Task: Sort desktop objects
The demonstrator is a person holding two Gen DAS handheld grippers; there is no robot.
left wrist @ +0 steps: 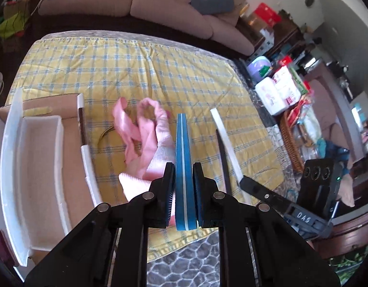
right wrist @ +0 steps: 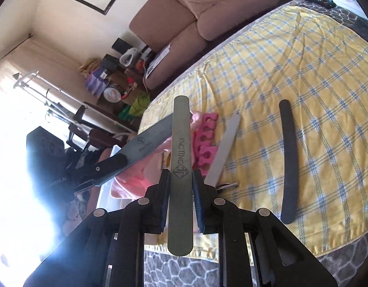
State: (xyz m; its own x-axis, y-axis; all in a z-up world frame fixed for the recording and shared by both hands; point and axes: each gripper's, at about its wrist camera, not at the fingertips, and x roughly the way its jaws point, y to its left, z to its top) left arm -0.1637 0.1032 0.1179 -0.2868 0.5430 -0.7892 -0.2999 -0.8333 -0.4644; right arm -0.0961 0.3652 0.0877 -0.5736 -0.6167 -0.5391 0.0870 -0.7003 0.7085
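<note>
1. The left gripper [left wrist: 184, 186] is closed tight on a blue nail file [left wrist: 184, 167] with a white stripe down its thin edge. The file stands on edge between the black pads and sticks out over the yellow checked cloth [left wrist: 126, 71].
2. The right gripper [right wrist: 181, 191] is closed tight on a long grey nail file [right wrist: 180, 165] with the word JINGTING on it. It is held up above the cloth [right wrist: 303, 76].
3. Only the left view shows the cardboard box [left wrist: 73, 157] on the left side of the table, with a white foam tray [left wrist: 40, 157] inside it. Just beside the box lies a pink cloth [left wrist: 145, 141].
4. Only the left view shows a white file [left wrist: 228, 148] and a thin black file [left wrist: 223, 157] lying side by side on the cloth, right of the blue file.
5. Only the right view shows a pink foam toe separator [right wrist: 205, 138] on the cloth. A light grey file [right wrist: 223, 150] lies just beside it. A long curved black file [right wrist: 289, 160] lies farther right, apart from the others.
6. The right view shows the other gripper's file [right wrist: 145, 146] flat side on, grey with a mark on it.
7. Both views show a brown sofa [left wrist: 160, 2] behind the table.
</note>
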